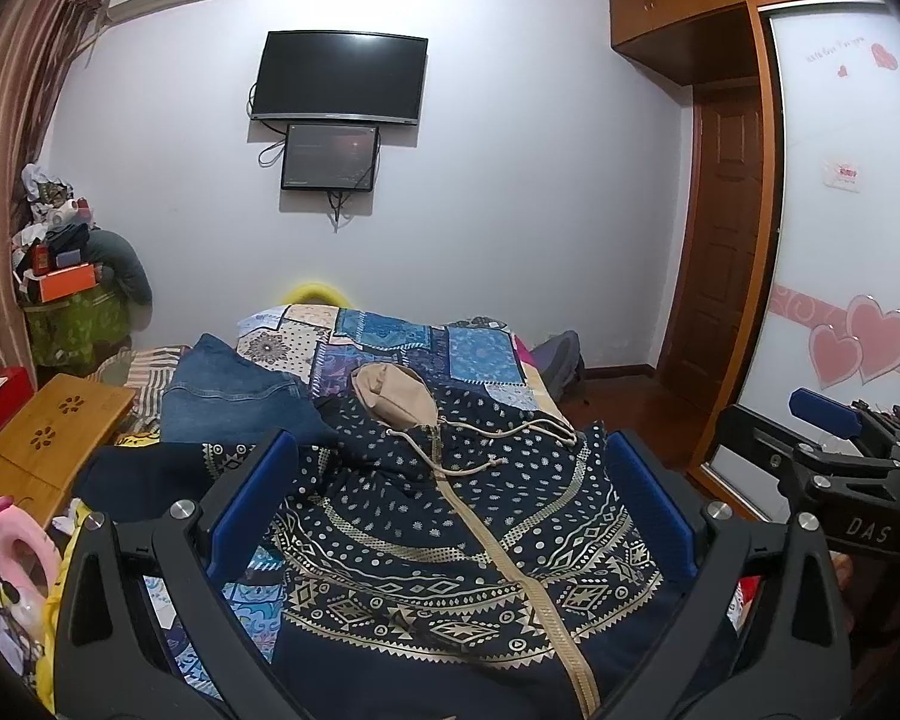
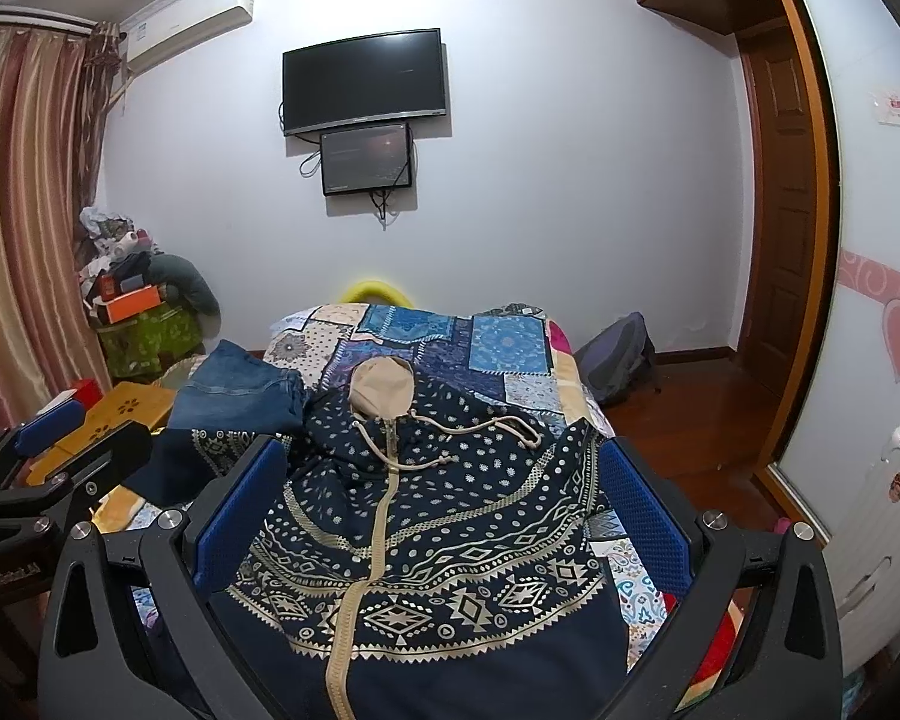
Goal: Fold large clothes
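A navy hooded zip jacket with a beige pattern (image 1: 450, 540) lies spread front-up on the bed, its beige-lined hood (image 1: 393, 390) pointing away from me; it also shows in the right wrist view (image 2: 426, 528). My left gripper (image 1: 450, 456) is open and empty, held above the jacket's lower part. My right gripper (image 2: 438, 462) is open and empty, also above the jacket. The right gripper shows at the right edge of the left wrist view (image 1: 828, 420), and the left gripper at the left edge of the right wrist view (image 2: 54, 432).
Folded blue jeans (image 1: 228, 396) lie on the bed left of the jacket, on a patchwork bedspread (image 1: 426, 342). A wooden lap table (image 1: 48, 438) stands at the left. A backpack (image 2: 618, 360) sits on the floor at the right, near the wardrobe (image 1: 840, 210).
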The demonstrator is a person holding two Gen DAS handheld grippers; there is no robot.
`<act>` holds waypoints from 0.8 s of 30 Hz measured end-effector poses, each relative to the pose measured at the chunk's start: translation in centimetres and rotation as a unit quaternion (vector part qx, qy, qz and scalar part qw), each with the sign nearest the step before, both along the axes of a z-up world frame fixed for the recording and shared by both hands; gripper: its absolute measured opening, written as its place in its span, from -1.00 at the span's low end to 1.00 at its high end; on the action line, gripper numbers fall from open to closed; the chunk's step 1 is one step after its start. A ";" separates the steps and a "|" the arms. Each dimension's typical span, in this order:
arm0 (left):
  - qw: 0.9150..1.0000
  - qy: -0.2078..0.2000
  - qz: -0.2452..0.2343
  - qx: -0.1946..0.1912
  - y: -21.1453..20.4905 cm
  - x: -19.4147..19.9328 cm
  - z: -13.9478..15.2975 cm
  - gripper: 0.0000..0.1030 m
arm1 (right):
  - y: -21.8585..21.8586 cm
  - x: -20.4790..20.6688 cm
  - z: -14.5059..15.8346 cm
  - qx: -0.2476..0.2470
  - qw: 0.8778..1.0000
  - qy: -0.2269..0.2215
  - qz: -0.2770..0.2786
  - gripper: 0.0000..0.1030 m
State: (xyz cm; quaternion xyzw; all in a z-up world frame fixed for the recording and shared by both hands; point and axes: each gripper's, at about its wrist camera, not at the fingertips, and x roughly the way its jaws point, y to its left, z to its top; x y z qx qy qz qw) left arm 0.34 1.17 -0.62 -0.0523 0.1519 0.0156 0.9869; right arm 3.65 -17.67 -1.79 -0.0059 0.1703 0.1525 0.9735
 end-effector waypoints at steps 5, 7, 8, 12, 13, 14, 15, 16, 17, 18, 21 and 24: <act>1.000 0.001 0.004 -0.005 0.5 0.1 0.1 1.00 | 0.4 0.1 0.0 -0.003 1.000 0.002 0.005 1.00; 1.000 0.001 0.005 -0.006 0.6 0.0 0.1 1.00 | 0.5 0.1 0.0 -0.003 1.000 0.002 0.007 1.00; 1.000 0.001 0.006 -0.007 0.7 0.1 0.1 1.00 | 0.5 0.1 0.0 -0.004 1.000 0.002 0.008 1.00; 1.000 0.000 0.009 -0.008 0.9 0.1 0.2 1.00 | 0.8 0.0 0.1 -0.006 1.000 0.002 0.009 1.00; 1.000 0.000 0.009 -0.009 0.9 0.1 0.1 1.00 | 0.8 0.0 0.0 -0.007 1.000 0.001 0.010 1.00; 1.000 0.000 0.009 -0.010 0.9 0.1 0.1 1.00 | 0.8 0.0 0.0 -0.008 1.000 0.001 0.010 1.00; 1.000 0.001 0.010 -0.010 1.0 0.1 0.1 1.00 | 0.8 0.0 0.0 -0.008 1.000 0.001 0.010 1.00; 1.000 0.001 0.010 -0.011 1.1 0.1 0.1 1.00 | 0.9 0.0 0.0 -0.009 1.000 0.001 0.010 1.00; 1.000 0.001 0.010 -0.011 1.1 0.1 0.1 1.00 | 0.8 0.1 0.1 -0.008 1.000 0.002 0.010 1.00; 1.000 0.001 0.010 -0.011 1.1 0.1 0.1 1.00 | 0.9 0.0 0.1 -0.008 1.000 0.002 0.011 1.00; 1.000 0.002 0.011 -0.013 1.2 0.2 0.1 1.00 | 1.0 0.0 0.2 -0.010 1.000 0.003 0.011 1.00; 1.000 0.001 0.012 -0.015 1.3 0.2 0.1 1.00 | 1.1 0.1 0.1 -0.011 1.000 0.002 0.011 1.00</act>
